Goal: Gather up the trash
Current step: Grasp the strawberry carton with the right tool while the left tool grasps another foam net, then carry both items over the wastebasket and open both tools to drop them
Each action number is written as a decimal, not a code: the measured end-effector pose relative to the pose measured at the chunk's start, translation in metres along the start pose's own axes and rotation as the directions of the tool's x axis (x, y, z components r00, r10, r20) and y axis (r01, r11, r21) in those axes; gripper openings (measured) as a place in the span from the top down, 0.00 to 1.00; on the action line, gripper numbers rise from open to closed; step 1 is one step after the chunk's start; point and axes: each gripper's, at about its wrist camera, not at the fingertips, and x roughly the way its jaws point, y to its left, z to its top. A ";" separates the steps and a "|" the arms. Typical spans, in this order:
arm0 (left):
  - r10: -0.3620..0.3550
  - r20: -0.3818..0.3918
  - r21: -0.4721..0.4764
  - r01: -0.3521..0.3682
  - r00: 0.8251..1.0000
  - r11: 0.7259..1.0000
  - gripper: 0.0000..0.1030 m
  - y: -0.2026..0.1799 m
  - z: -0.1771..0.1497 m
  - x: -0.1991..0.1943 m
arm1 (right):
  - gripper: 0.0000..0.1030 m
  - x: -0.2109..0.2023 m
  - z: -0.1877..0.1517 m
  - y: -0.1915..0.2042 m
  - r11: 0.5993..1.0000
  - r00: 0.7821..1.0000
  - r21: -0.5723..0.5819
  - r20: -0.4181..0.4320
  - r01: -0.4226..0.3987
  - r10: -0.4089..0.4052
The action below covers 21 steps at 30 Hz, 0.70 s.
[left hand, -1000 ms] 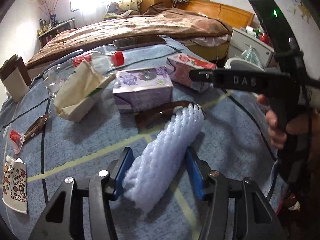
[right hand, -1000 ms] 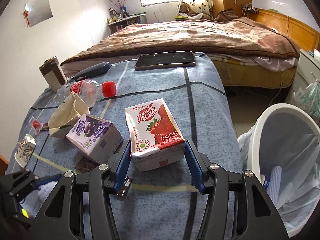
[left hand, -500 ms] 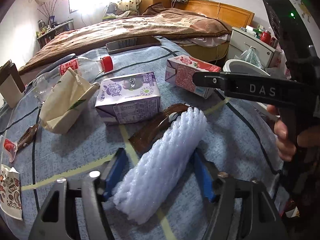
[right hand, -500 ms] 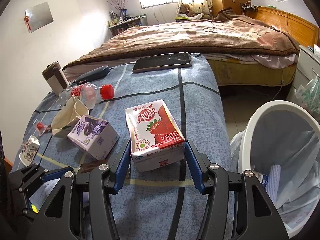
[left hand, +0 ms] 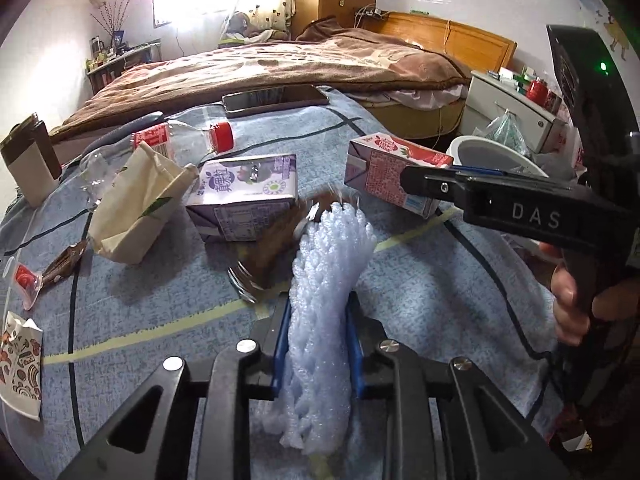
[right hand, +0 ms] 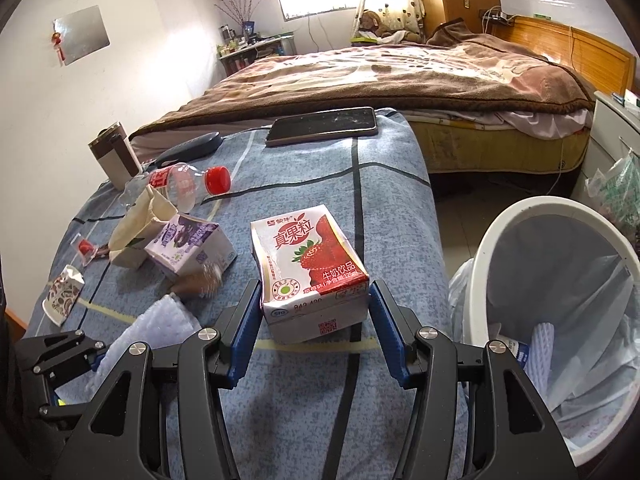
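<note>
My left gripper (left hand: 318, 344) is shut on a white foam fruit net (left hand: 326, 288), squeezing it just above the blue tablecloth; the net also shows in the right wrist view (right hand: 160, 328). My right gripper (right hand: 314, 316) is shut on a red strawberry milk carton (right hand: 310, 264), which also shows in the left wrist view (left hand: 390, 174). A white bin (right hand: 560, 272) lined with a clear bag stands on the floor to the right, with a foam net and a bottle inside. A brown wrapper (left hand: 276, 252) lies beside the left gripper.
On the table lie a purple milk carton (left hand: 248, 196), a beige paper bag (left hand: 136, 204), a plastic bottle (left hand: 176, 146), a phone (left hand: 276, 98), a patterned paper cup (left hand: 18, 364), small wrappers (left hand: 44, 276) and a tumbler (right hand: 114, 154). A bed stands beyond.
My left gripper has closed on the foam net, squeezing it narrow, and the brown wrapper beside it has shifted. The right gripper holds the strawberry carton much as before.
</note>
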 end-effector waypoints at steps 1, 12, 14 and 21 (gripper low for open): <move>-0.007 0.005 -0.006 0.007 1.000 1.000 0.75 0.001 -0.001 -0.003 | 0.46 -0.001 -0.001 0.000 1.000 1.000 -0.001 0.002 -0.003 0.003; -0.031 0.068 -0.041 0.033 0.997 0.999 0.75 -0.001 -0.003 -0.029 | 0.46 -0.028 -0.008 -0.005 1.000 0.999 0.009 0.044 -0.007 0.006; -0.034 0.076 -0.046 0.038 0.997 0.998 0.75 -0.004 -0.001 -0.032 | 0.46 -0.036 -0.008 -0.007 1.000 0.998 0.010 0.059 -0.007 0.007; -0.031 0.111 -0.044 0.036 0.993 0.998 0.75 -0.024 0.013 -0.039 | 0.46 -0.057 -0.007 -0.017 1.000 0.995 0.022 0.104 0.009 -0.012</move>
